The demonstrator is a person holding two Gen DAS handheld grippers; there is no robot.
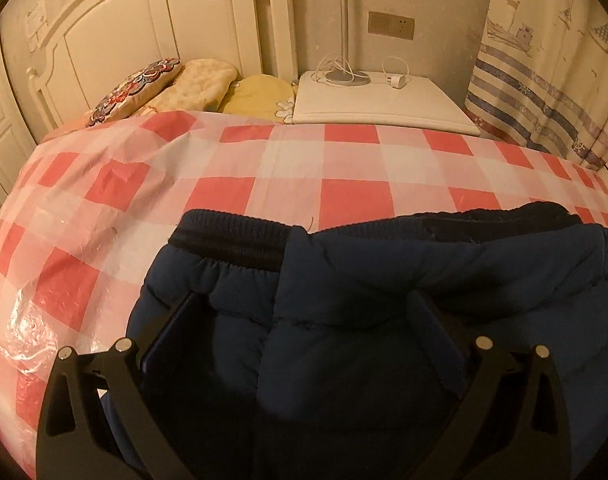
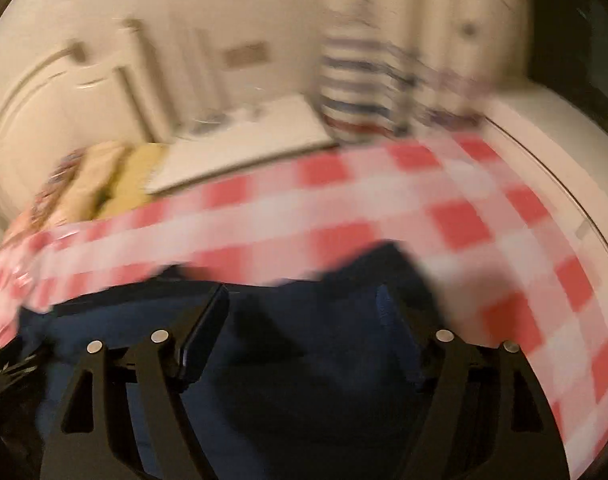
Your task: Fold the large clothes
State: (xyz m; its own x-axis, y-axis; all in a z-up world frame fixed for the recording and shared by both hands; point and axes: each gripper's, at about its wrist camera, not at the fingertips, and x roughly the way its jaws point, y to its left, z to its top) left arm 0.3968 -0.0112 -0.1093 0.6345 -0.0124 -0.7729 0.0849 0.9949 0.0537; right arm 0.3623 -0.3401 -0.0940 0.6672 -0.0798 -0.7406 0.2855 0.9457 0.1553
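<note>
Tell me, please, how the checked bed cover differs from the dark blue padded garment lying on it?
The checked bed cover is red-and-white, thin and glossy; the dark blue padded garment is plain, thick and quilted. The cover spreads across the bed; the garment lies bunched near both grippers. Both are wrinkled.

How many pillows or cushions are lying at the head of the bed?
3, in a row below the headboard: patterned cushion leftmost, beige floral pillow in the middle, yellow pillow beside the white nightstand. More may be hidden behind the bedcover.
</note>
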